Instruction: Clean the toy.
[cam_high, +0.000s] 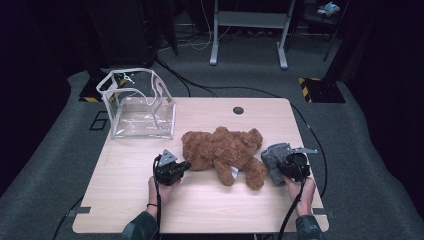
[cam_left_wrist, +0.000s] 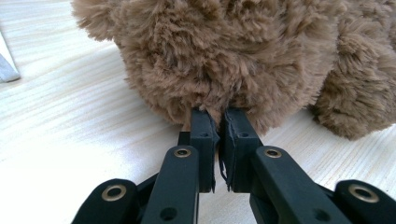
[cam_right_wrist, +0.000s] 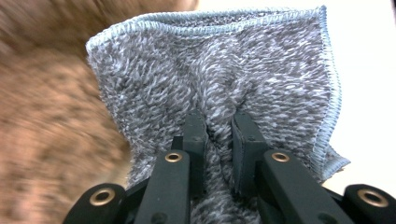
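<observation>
Left hand-held gripper (cam_left_wrist: 217, 114) is clamped on the fur of the brown teddy bear (cam_high: 225, 150), which lies on the surface (cam_high: 120, 190) between both tools, while the right hand-held gripper (cam_right_wrist: 218, 116) pinches a fold of grey cloth (cam_right_wrist: 224, 65) just beside the bear.

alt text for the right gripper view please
The right hand-held gripper pinches a fold of a grey knitted cloth with a pale blue stitched edge. Blurred brown fur of a teddy bear lies behind, at the left.

Lit tabletop, dark surroundings, blurred close-ups
</observation>
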